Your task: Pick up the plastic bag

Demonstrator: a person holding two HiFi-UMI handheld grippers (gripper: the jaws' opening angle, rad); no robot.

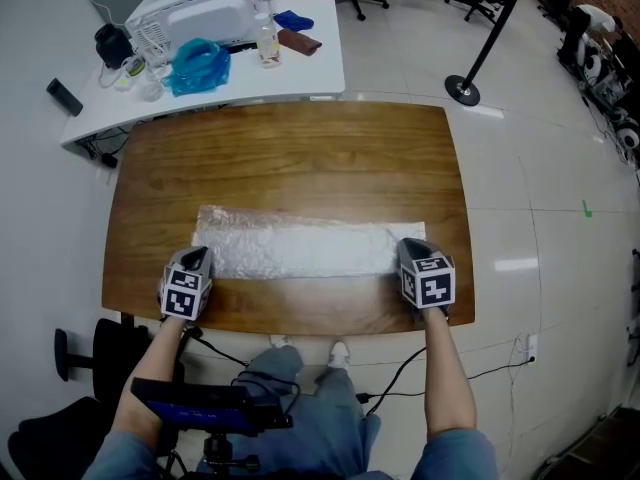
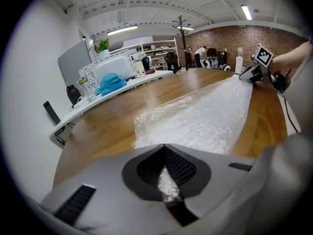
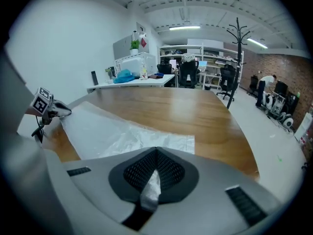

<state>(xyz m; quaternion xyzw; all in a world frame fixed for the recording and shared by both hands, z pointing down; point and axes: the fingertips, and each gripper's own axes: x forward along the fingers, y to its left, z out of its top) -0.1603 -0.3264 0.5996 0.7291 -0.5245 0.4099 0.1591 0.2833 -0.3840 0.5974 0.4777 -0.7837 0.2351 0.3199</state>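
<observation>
A clear plastic bag [image 1: 300, 245] lies stretched flat across the near half of the wooden table [image 1: 290, 153]. My left gripper [image 1: 196, 265] is shut on the bag's near left corner; a pinch of film [image 2: 167, 186] shows between its jaws. My right gripper [image 1: 408, 256] is shut on the near right corner, with a twist of film [image 3: 151, 189] caught between its jaws. In the left gripper view the plastic bag [image 2: 205, 114] runs away to the right gripper [image 2: 246, 74]. In the right gripper view the plastic bag [image 3: 107, 129] runs to the left gripper [image 3: 66, 111].
A white desk [image 1: 320, 53] behind the table carries a white machine [image 1: 200, 8], a blue bag [image 1: 198, 65], a bottle [image 1: 267, 43] and small items. A black stanchion [image 1: 463, 89] stands at the far right. A black chair [image 1: 90, 358] is near my left.
</observation>
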